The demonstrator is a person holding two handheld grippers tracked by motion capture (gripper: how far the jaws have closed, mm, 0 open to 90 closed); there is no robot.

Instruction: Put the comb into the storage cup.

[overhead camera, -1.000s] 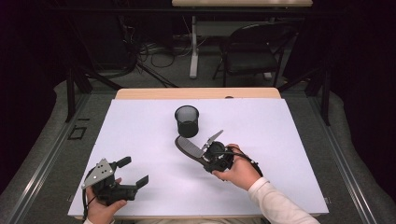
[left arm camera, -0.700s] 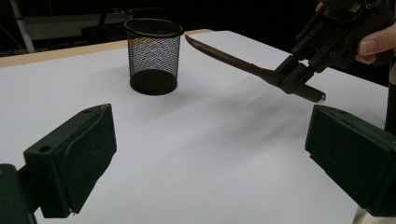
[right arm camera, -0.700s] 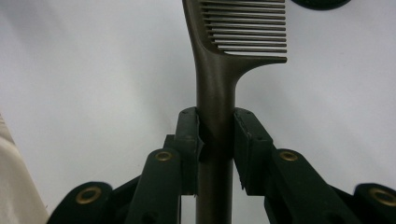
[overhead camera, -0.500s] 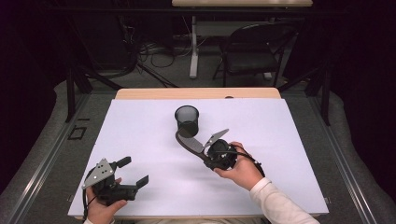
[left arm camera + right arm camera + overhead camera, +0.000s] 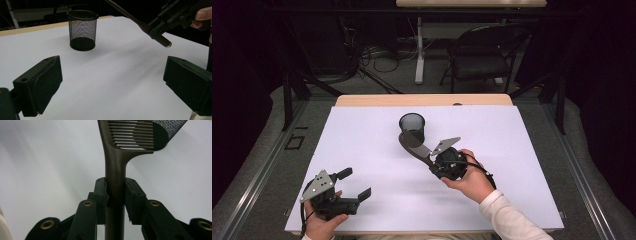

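- White table (image 5: 362,150), mid frame, wooden strip (image 5: 422,100) along its far edge.
- Black chair (image 5: 484,55), upper right, on grey floor.
- Cable tangle (image 5: 377,55), upper left-center.
- Second table's white leg (image 5: 419,55), top center.

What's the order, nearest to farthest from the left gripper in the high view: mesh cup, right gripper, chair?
From the left gripper, table's near left:
1. Right gripper, to its right, clamping the comb.
2. Mesh cup, table middle.
3. Chair, beyond the table's far edge.

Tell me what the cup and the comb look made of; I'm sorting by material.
Cup: black wire mesh, likely metal, since the table shows through its wall. Comb: smooth dark brown, probably moulded plastic, with a dull sheen on the handle.
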